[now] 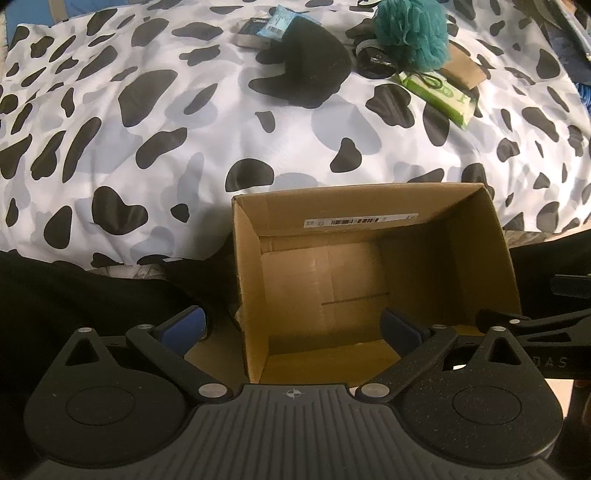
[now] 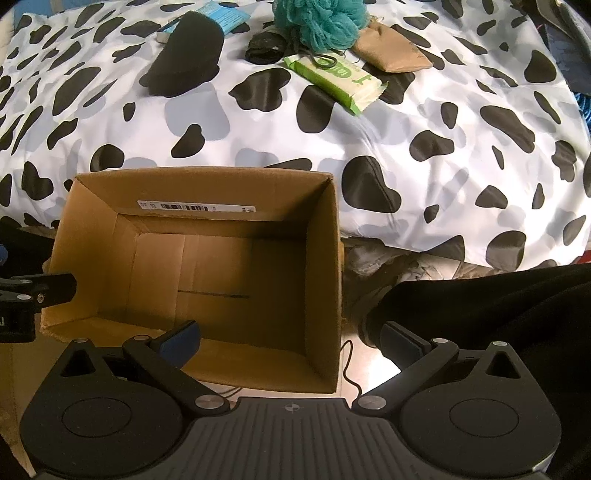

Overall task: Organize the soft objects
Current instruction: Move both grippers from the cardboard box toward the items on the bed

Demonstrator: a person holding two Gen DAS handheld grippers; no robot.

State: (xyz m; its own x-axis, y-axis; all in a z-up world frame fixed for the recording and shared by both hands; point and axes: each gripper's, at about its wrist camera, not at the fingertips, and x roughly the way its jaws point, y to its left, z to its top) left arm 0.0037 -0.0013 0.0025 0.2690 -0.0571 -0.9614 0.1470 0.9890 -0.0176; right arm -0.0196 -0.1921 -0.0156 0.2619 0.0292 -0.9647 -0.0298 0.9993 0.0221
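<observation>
Blue-padded left tool [image 1: 293, 326] jaws apart, holding nothing, straddling the left wall of the cardboard box [image 1: 495, 236] at bottom centre. Right tool [image 2: 290, 341] also apart and holding nothing, over the box's right wall. Box interior bare. Soft items sit along the top of the frame on the cow-print bed [image 1: 147, 147]: black cloth [image 1: 314, 66], teal loofah [image 1: 412, 31], green wipes pack [image 1: 437, 98], tan pouch [image 2: 391, 50].

Teal loofah [image 2: 319, 22], black beanie [image 2: 184, 55], green wipes pack [image 2: 332, 79] lie beyond empty cardboard box [image 2: 321, 258].
</observation>
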